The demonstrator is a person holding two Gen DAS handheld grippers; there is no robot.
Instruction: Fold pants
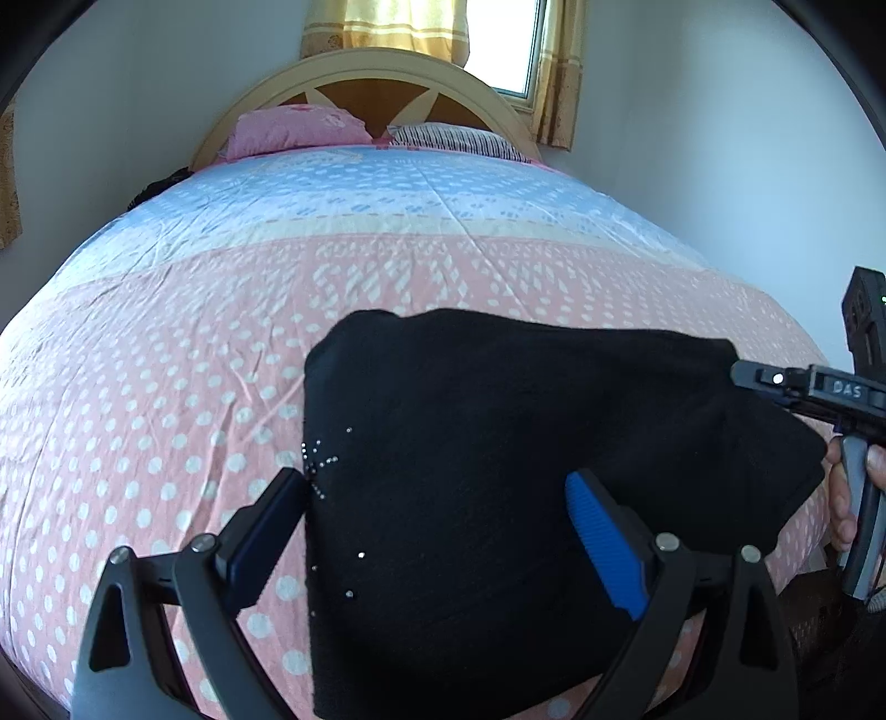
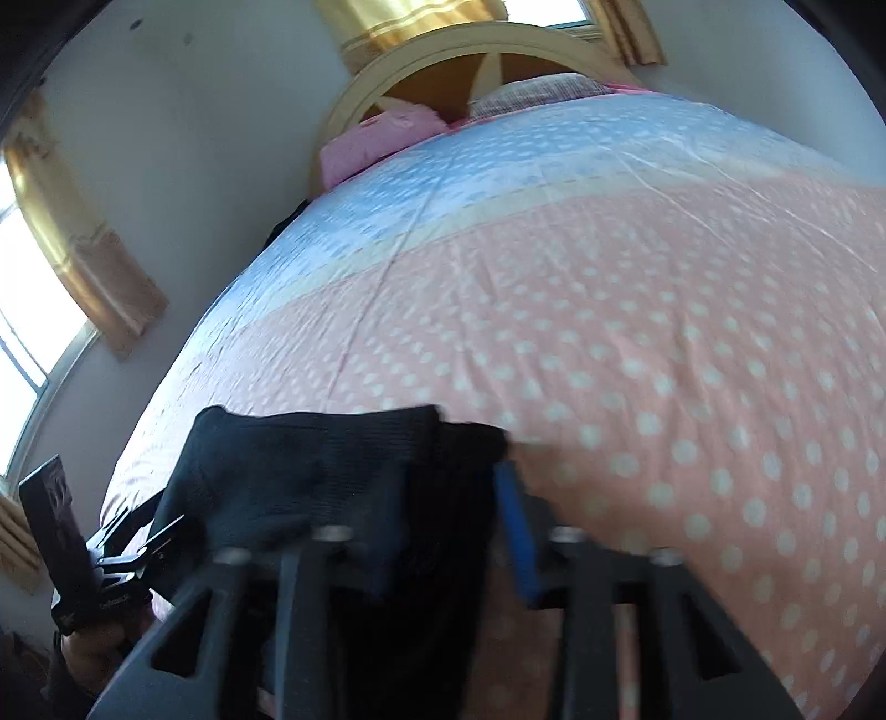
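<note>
Left claw (image 1: 437,531) apart, right claw (image 2: 443,531) apart (blurred), black pants (image 1: 498,471) on polka-dot bedspread (image 1: 221,360)

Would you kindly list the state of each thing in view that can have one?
black pants: partly folded, bunched, lying on the bed near its foot
left hand-held gripper: open, fingers either side of the pants
right hand-held gripper: blurred; open or shut cannot be told, cloth lies across it
quilt: spread over the bed, lightly creased
curtains: drawn partly aside, window showing
pink pillow: resting against the headboard
</note>
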